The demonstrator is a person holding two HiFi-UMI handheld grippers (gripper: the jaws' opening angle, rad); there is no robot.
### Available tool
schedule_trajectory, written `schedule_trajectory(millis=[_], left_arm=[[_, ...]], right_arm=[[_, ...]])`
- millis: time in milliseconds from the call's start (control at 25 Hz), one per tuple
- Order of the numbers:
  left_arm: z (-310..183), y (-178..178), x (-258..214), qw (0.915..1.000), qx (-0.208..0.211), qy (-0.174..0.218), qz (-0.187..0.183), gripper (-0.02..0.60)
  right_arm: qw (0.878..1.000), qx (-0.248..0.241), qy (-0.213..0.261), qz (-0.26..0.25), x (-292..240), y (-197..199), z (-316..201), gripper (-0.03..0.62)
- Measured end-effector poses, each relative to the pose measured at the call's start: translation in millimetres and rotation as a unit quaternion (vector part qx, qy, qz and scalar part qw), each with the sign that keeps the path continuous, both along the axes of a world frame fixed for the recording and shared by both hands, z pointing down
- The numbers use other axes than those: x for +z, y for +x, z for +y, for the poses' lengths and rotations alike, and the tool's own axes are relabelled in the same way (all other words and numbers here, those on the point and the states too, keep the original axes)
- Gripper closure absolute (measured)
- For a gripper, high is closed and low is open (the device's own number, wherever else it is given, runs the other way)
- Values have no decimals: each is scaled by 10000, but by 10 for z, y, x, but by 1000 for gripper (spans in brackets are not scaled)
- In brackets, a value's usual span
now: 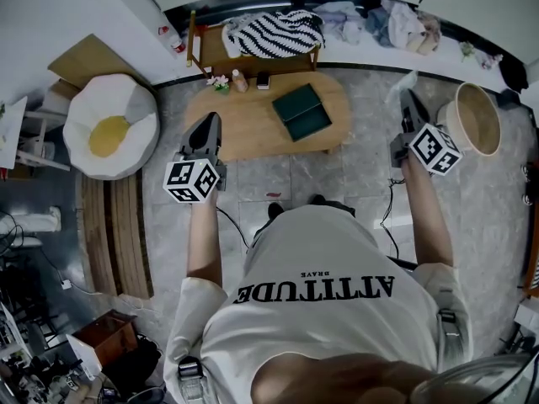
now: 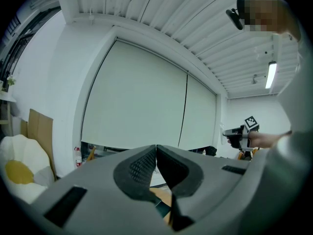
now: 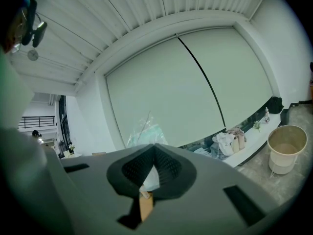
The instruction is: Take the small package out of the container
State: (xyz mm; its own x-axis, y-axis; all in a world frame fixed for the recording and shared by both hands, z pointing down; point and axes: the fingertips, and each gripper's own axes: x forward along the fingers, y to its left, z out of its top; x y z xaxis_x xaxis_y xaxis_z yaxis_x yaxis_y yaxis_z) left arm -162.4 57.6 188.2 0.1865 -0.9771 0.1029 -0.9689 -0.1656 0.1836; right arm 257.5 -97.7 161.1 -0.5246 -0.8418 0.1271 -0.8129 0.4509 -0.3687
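Observation:
The container, a dark green open box [image 1: 301,112], lies on the low oval wooden table [image 1: 253,124] in front of me. My right gripper [image 1: 406,93] is raised to the right of the table, over the floor, and is shut on the small package [image 1: 403,81], a thin clear wrapper with a pale green tint. In the right gripper view the small package [image 3: 145,129] sticks up above the closed jaws of the right gripper [image 3: 154,148]. My left gripper [image 1: 210,118] hovers at the table's left end. The left gripper [image 2: 156,148] is shut with nothing in it.
A pale round bucket [image 1: 476,118] stands on the floor to the right of the right gripper. A fried-egg cushion [image 1: 109,124] sits to the left. Behind the table is a wooden rack with a striped cloth [image 1: 271,32]. A small bottle [image 1: 240,80] stands on the table's far edge.

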Motion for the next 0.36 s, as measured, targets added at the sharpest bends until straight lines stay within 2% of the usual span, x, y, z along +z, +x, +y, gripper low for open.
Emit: schedule_trajectory(millis=[360], left_arm=[[-90,-60,10,10000,3,-6,6,560]], right_arm=[[10000,-35,57,19,-38,-88,-76,574]])
